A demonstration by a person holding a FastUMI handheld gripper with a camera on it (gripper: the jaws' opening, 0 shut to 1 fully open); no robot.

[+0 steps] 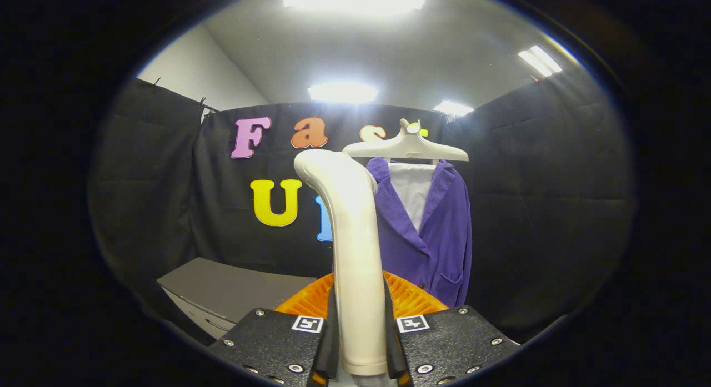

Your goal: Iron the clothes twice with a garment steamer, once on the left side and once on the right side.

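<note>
Holding the cream plastic garment-steamer handle [355, 254] upright, the gripper [361, 353] has both fingers pressed against its sides. The purple jacket over a white shirt [430, 226] hangs beyond on a cream hanger [408, 147] (well apart from the steamer head). Keep the pinch firm and carry the head to one side of the jacket before stroking downwards.

1 steamer [355, 254], 1 purple jacket [444, 231], 1 hanger [408, 147].

Hand-held gripper [361, 342]: screwed plates, square coded markers
</note>
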